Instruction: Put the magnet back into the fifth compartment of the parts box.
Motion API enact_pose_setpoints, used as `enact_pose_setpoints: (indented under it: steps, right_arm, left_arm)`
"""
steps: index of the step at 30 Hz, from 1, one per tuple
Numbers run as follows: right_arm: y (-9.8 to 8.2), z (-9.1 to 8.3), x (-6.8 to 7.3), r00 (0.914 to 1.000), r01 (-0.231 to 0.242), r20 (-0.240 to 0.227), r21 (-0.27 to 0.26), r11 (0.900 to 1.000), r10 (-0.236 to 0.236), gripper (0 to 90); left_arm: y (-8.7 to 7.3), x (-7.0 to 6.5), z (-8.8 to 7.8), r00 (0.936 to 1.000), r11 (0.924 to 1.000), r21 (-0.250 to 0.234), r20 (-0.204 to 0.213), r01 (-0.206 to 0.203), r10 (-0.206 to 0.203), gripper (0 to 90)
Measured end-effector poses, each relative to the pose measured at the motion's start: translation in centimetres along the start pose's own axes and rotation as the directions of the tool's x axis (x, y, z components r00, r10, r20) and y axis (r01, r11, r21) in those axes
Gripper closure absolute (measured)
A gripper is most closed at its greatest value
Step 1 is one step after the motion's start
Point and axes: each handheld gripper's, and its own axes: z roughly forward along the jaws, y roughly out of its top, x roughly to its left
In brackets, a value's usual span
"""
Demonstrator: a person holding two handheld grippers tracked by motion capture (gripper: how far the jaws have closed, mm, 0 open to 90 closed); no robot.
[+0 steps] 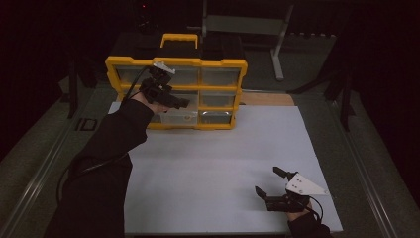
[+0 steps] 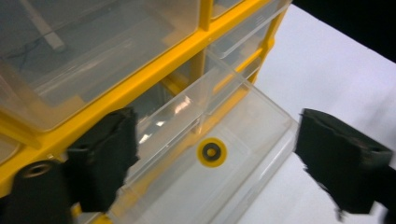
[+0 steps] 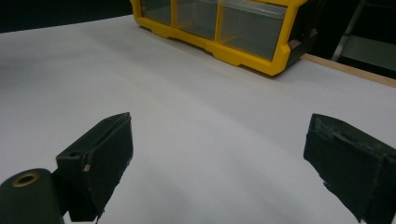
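A yellow organizer point(image 1: 176, 62) with clear drawers stands at the back of the white tabletop point(image 1: 213, 168). Its lower left drawer point(image 1: 173, 118) is pulled out. A small yellow ring with a black centre point(image 2: 211, 152) lies on the drawer floor point(image 2: 252, 126). My left gripper point(image 1: 181, 103) hovers over this drawer, open, and in the left gripper view point(image 2: 217, 123) nothing sits between its jaws. My right gripper point(image 1: 266, 180) rests near the front right of the table, open and empty point(image 3: 219, 126), facing the organizer point(image 3: 243, 51).
A grey metal stand point(image 1: 277, 44) rises behind the table in the dark. A wooden strip point(image 1: 267, 99) shows at the table's back right edge. Dark floor and rails run along both sides.
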Motion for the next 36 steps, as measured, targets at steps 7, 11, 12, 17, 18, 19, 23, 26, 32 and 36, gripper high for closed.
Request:
enact_pose_setpoints:
  steps: [7,11,12,17,18,19,23,26,32,36]
  right_arm:
    - [0.0,0.0,0.0,1.0,0.0,-0.001,0.0,1.0,0.0,8.5]
    - [0.0,0.0,0.0,1.0,0.0,-0.002,0.001,1.0,0.0,8.5]
    - [0.0,0.0,0.0,1.0,0.0,-0.001,0.001,1.0,0.0,8.5]
    - [0.0,0.1,0.0,1.0,-0.005,-0.002,0.0,1.0,0.005,8.5]
    - [0.0,0.1,0.0,1.0,-0.002,-0.002,0.0,1.0,0.002,8.5]
    - [0.0,0.1,0.0,1.0,-0.002,-0.002,0.001,1.0,0.002,8.5]
    - [0.0,0.2,-0.1,1.0,-0.006,0.0,-0.004,1.0,0.006,8.5]
    - [-0.1,0.2,-0.2,0.9999,-0.013,0.0,-0.001,1.0,0.013,8.5]
    - [-0.2,0.3,-0.3,0.9999,-0.011,-0.001,0.002,1.0,0.011,8.5]
    - [-0.1,0.2,-0.3,0.9999,-0.015,-0.001,0.001,1.0,0.015,8.5]
  left_arm:
    - [-0.3,-0.4,-0.5,0.9998,0.9998,0.005,0.01,-0.02,0.019,2.4]
    - [-0.6,-0.5,-0.9,0.9996,0.9997,-0.016,0.018,-0.02,0.02,1.3]
    - [-0.6,-0.6,-0.9,0.9996,0.9996,-0.016,0.016,-0.022,0.022,0.7]
    - [-1.2,-0.5,-1.0,0.9995,0.9995,-0.026,0.024,-0.019,0.02,0.1]
    - [-1.2,-0.4,-1.0,0.999,0.9994,-0.029,0.041,-0.016,0.017,0.1]
    - [-1.3,-0.4,-1.0,0.9987,0.9989,-0.038,0.041,-0.027,0.028,0.0]
    - [-1.6,-0.4,-1.2,0.997,0.9978,-0.05,0.062,-0.044,0.047,0.0]
    - [-1.8,-0.5,-1.4,0.9961,0.9962,-0.056,0.054,-0.066,0.069,0.0]
    - [-2.1,-0.6,-1.7,0.9945,0.99,-0.102,0.027,-0.098,0.101,0.0]
    - [-2.2,-0.5,-2.0,0.9945,0.9856,-0.134,0.007,-0.102,0.104,0.0]
